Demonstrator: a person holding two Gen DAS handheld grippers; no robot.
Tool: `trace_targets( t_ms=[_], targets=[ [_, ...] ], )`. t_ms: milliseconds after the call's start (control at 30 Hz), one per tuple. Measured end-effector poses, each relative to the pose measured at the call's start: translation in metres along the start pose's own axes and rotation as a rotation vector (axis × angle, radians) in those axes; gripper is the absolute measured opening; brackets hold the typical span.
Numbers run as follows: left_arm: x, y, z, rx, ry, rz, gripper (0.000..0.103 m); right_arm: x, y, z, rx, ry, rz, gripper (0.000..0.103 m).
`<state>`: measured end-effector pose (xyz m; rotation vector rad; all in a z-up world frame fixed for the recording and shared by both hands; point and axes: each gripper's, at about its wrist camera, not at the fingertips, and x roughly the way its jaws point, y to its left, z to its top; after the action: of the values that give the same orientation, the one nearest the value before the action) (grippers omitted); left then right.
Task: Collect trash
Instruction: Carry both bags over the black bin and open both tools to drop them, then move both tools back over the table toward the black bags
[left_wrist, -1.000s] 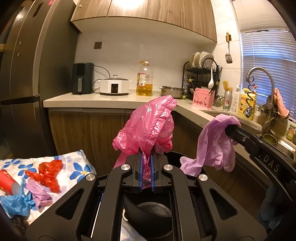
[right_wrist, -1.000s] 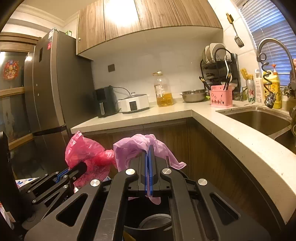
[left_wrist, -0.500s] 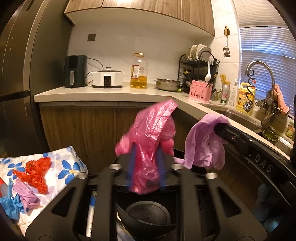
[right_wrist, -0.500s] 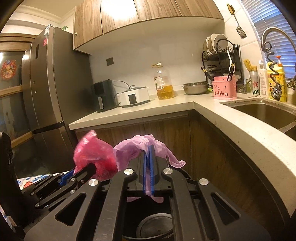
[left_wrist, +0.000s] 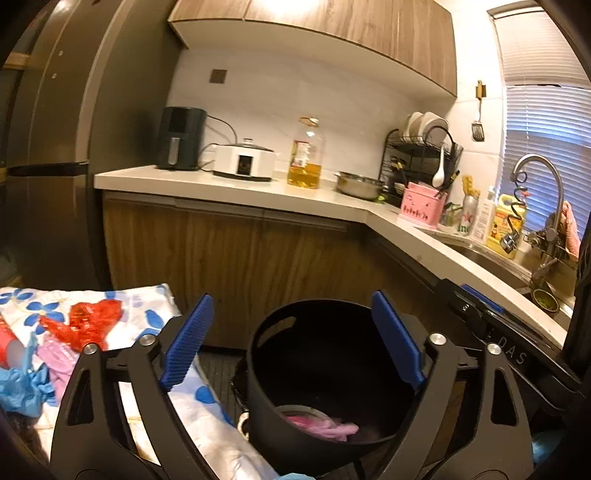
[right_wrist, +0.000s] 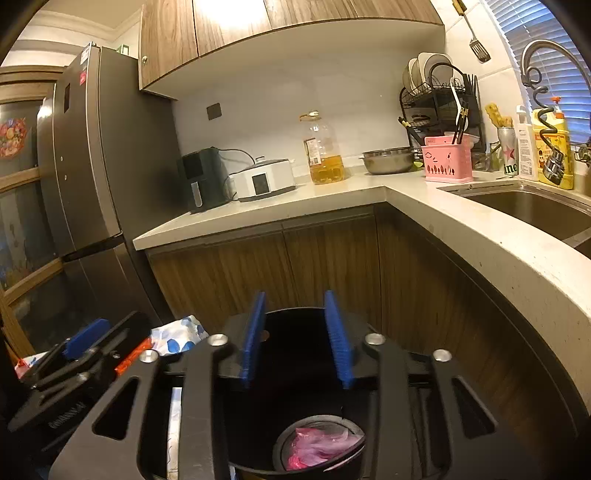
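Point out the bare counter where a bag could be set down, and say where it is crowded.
Free: the pale stone countertop in front of the black air fryer and white cooker, and the corner stretch before the sink. Crowded: around the pink utensil caddy and black dish rack.

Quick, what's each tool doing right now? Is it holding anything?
Left tool: open, jaws just opened wide, holding nothing; pink trash lies in the black bin below.
Right tool: open, jaws just opened partway, nothing between them.
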<state>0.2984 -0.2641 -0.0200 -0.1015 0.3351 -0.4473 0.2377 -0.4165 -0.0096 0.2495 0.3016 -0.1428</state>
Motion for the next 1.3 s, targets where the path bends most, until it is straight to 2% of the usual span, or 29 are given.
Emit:
trace_targets(
  t_ms=[67,133,300,467,567,700,833,967,1300],
  targets=[
    [-0.008,0.003,0.000,0.001,-0.008,0.020,0.093,-0.004,0.002,-0.001,0.001,-0.001,-0.001,0.050],
    [-0.020,0.006,0.000,0.007,-0.014,0.045,0.095,-0.013,0.005,-0.002,0.005,-0.005,0.001,0.062],
    [-0.058,0.014,-0.005,0.017,-0.042,0.089,0.097,-0.040,0.015,-0.008,0.013,-0.025,0.021,0.074],
    [-0.096,0.030,-0.016,0.002,-0.047,0.132,0.097,-0.068,0.034,-0.015,0.004,-0.041,0.051,0.076],
    [-0.123,0.045,-0.022,-0.013,-0.064,0.184,0.097,-0.084,0.048,-0.020,-0.013,-0.055,0.071,0.077],
    [-0.157,0.068,-0.031,-0.018,-0.093,0.267,0.097,-0.105,0.077,-0.030,-0.054,-0.080,0.094,0.078],
    [-0.194,0.100,-0.048,-0.016,-0.101,0.380,0.097,-0.114,0.104,-0.044,-0.096,-0.079,0.128,0.078],
    [-0.229,0.138,-0.065,-0.081,-0.100,0.451,0.097,-0.114,0.135,-0.065,-0.110,-0.048,0.202,0.078],
    [-0.287,0.204,-0.092,-0.139,-0.087,0.604,0.097,-0.094,0.227,-0.130,-0.210,0.088,0.379,0.078]
  ],
)
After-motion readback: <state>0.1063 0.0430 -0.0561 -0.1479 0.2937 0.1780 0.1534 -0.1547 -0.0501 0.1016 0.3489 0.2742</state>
